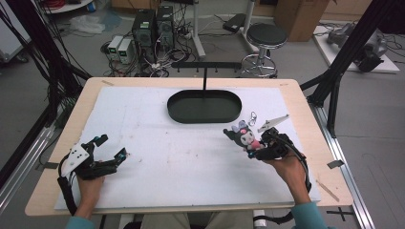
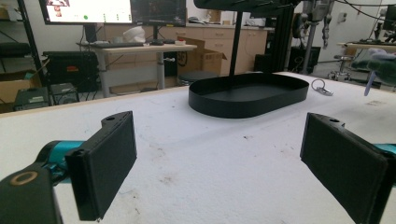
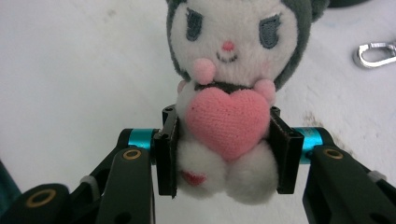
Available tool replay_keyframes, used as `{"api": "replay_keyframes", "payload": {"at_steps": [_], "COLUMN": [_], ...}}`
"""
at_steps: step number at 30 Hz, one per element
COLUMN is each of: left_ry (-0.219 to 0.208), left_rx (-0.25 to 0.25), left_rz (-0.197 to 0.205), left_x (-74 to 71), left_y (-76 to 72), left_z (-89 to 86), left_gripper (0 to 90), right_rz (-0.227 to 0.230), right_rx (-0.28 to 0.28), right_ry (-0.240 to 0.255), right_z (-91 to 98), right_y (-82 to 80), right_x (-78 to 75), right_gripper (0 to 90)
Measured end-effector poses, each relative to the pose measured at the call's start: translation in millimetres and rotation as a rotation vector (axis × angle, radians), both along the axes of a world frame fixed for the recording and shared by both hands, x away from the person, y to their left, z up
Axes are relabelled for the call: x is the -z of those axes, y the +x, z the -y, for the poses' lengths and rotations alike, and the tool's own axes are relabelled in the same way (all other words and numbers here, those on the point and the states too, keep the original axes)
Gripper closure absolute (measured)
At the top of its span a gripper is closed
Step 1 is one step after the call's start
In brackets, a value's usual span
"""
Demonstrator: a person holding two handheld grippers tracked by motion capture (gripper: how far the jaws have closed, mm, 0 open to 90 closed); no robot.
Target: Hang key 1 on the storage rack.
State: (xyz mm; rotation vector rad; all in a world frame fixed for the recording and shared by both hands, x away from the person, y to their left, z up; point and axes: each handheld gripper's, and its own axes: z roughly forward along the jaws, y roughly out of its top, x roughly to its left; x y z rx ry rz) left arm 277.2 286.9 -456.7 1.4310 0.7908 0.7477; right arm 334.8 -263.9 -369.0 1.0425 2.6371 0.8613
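I am clamping my right gripper (image 3: pixel 224 154) on the plush toy's (image 3: pixel 226 93) body, holding it above the desk (image 1: pixel 191 157) near the black tray (image 1: pixel 204 106). My left gripper (image 1: pixel 111 149) is resting open, well apart.

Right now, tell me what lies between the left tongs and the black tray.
Nothing: in the left gripper view only bare white table cover stretches from the open left tongs to the black tray.
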Motion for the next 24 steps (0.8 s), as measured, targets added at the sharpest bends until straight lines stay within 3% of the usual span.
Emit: {"api": "replay_keyframes", "payload": {"at_steps": [7,9,24], "left_ry": [0.003,0.004,0.004], "left_rx": [0.000,0.000,0.000], "left_rz": [0.000,0.000,0.000], "left_x": [0.0,-0.1,-0.1], "left_y": [-0.1,-0.1,0.0], "left_z": [0.1,-0.2,-0.2], "left_gripper": [11.0,11.0,11.0], "right_rz": [0.047,0.054,0.155], "right_rx": [-0.021,-0.034,-0.054], "right_ry": [0.065,0.126,0.155], "right_z": [-5.7,-8.8,-33.0], "right_y": [7.9,12.5,29.9], "right_x": [-10.5,-14.6,-35.8], "right_gripper": [54.5,54.5,54.5]}}
